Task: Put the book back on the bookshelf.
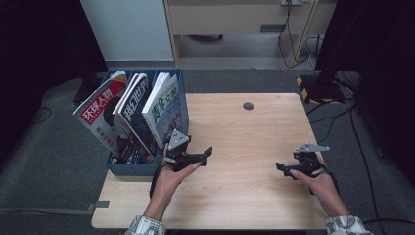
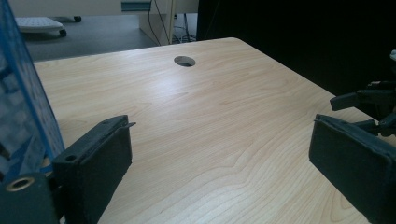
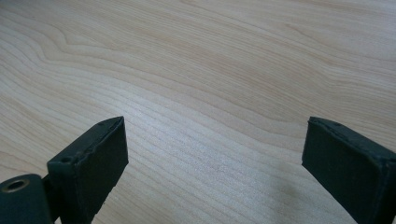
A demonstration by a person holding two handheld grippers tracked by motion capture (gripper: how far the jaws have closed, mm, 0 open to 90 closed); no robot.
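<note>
**Both tools wide open over bare wood, magazines racked at the left edge**

My left tool (image 1: 204, 152) sits close to the worktop's left edge, its jaws spread wide with nothing between them. In the left gripper view I see two blocky black pads (image 2: 100, 158), matte and slightly grainy, each with squared corners, and only pale wood grain in the gap. My right tool (image 1: 283, 168) hovers near the right edge of the worktop (image 1: 244, 137), well apart from the left one; its jaws stand just as far open and hold nothing, with smooth light laminate running in wavy lines beneath them in the right gripper view.

Just beside my left tool, against the left edge, stands the blue file rack (image 1: 132, 166), a rigid plastic box with divided slots. Three glossy magazines lean in it, tilted to the left: a red-and-white one (image 1: 100, 115) outermost, a dark-covered one (image 1: 134, 110) in the middle, and a pale blue-green one (image 1: 164, 105) nearest the tool.

Toward the far edge, a small round cable hole (image 1: 248, 105) breaks the wood surface. The worktop's corners are rounded.
</note>
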